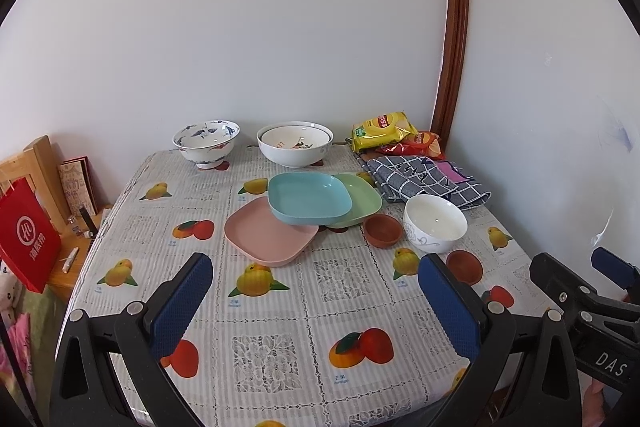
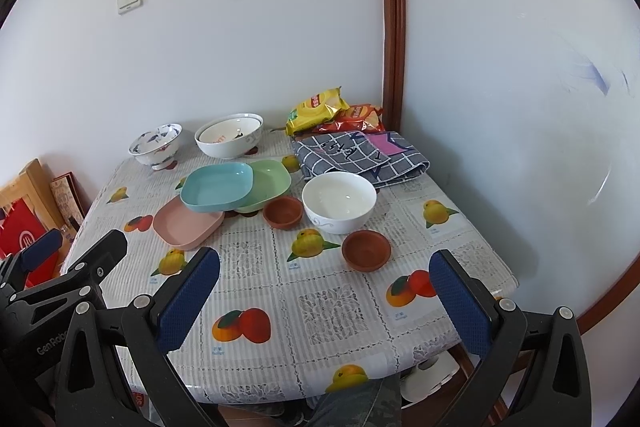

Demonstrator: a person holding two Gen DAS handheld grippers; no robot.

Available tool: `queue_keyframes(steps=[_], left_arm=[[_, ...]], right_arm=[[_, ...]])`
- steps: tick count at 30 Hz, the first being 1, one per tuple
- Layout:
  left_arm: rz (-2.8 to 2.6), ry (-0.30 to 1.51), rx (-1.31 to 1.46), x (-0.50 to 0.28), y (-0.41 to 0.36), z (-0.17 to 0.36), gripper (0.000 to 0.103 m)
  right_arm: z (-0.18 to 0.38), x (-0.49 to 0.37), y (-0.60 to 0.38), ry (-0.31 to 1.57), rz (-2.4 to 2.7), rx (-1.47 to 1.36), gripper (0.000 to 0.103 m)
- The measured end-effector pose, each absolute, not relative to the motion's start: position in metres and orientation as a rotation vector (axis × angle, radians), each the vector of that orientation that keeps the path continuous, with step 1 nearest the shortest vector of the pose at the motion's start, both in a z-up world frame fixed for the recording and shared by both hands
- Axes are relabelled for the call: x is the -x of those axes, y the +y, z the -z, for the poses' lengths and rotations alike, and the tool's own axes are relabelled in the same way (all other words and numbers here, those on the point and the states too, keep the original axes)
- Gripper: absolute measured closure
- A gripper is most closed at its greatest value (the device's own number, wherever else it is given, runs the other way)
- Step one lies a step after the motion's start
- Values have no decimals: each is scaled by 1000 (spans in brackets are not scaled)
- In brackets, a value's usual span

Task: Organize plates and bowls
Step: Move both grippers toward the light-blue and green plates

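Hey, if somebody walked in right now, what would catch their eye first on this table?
Probably the three pastel plates mid-table: a blue plate sits tilted across a pink plate and a green plate. Next, the plain white bowl to their right, with a small brown dish on its left and another in front. Both grippers hang open at the near edge.

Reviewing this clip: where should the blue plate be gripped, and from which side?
Grip the blue plate by its raised near rim, coming from the front. It lies tilted across the pink plate and green plate, so that edge is lifted off the table, letting one finger slip beneath.
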State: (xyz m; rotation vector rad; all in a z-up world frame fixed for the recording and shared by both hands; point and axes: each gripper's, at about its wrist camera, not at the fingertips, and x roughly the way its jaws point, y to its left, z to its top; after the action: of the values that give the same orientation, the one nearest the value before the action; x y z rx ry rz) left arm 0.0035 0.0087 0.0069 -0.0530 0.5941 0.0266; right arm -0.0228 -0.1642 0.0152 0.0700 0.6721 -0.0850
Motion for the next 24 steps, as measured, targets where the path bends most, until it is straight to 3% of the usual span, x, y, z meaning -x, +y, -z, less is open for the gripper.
queue_keyframes(steps=[24], left_arm=[[0, 669, 55, -62, 12, 6, 0]], right_arm=[[-6, -32, -161, 682, 29, -99, 0]])
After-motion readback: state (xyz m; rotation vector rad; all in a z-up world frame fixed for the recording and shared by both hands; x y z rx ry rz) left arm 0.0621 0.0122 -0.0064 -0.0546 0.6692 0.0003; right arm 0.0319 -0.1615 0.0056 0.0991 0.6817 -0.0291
